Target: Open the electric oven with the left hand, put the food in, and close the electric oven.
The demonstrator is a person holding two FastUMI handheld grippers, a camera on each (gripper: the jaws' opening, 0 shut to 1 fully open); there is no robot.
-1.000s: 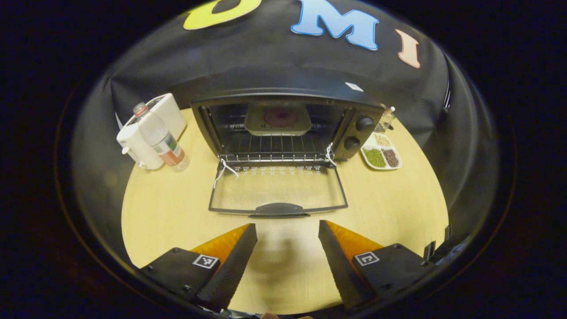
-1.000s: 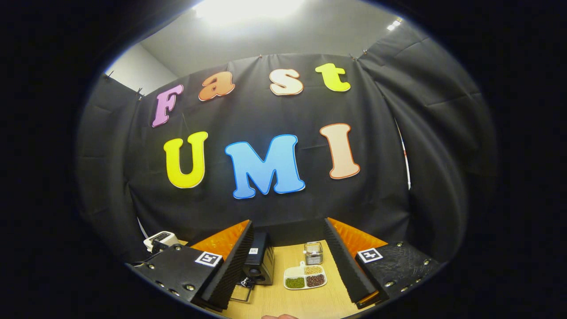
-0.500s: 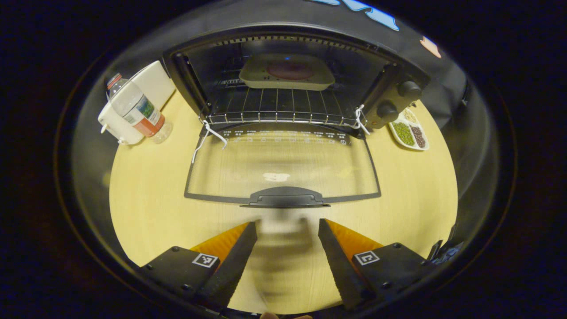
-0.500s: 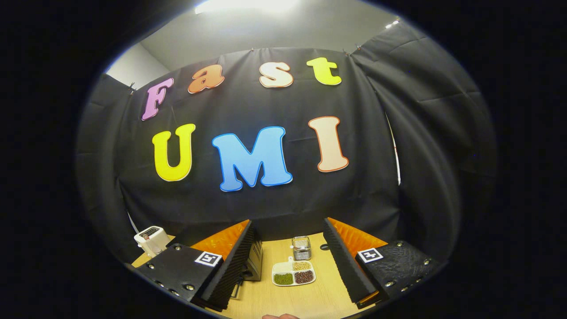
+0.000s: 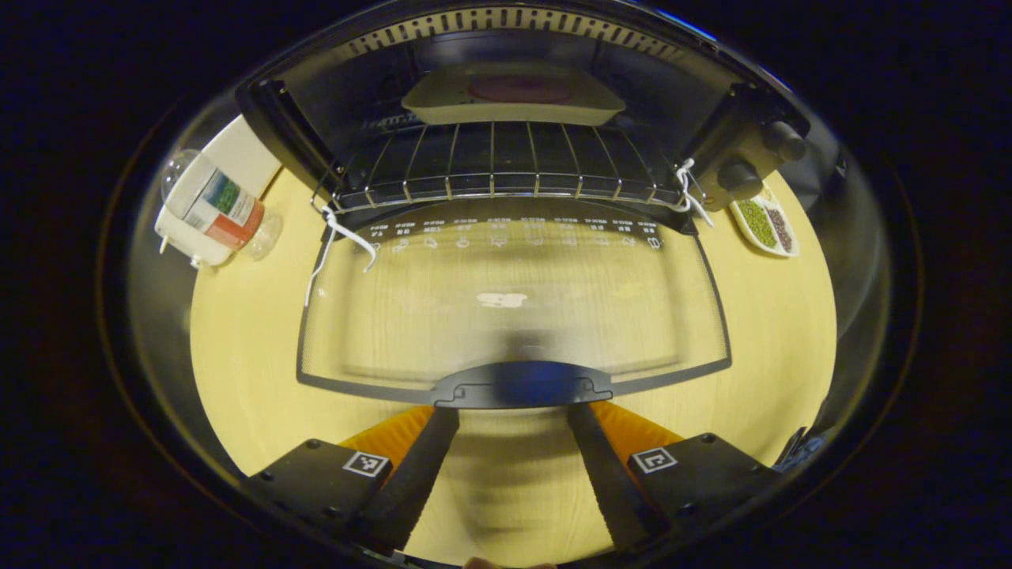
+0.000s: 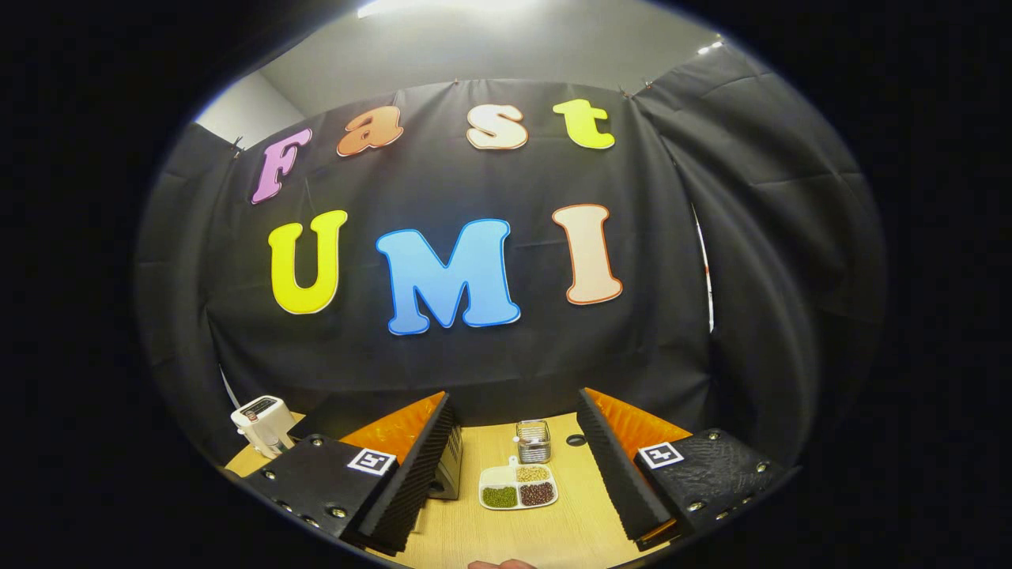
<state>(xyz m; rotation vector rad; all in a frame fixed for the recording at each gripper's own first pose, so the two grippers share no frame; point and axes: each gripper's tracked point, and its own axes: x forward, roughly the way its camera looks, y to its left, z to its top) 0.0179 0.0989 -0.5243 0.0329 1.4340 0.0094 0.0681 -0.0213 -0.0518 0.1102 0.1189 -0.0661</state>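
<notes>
the left tongs (image 5: 512,417), wide open and empty, sit just below the door handle (image 5: 522,384) at lower centre; the food (image 5: 514,91) is inside the oven (image 5: 506,47), top centre. a misjudged grip could slip off. the right tongs (image 6: 512,431) gape empty.

Dim, warm — blurred, fisheye-warped edges

Wooden table (image 5: 245,356) bears oven (image 5: 514,95), bottle (image 5: 209,209), divided dish (image 5: 765,227).
</notes>
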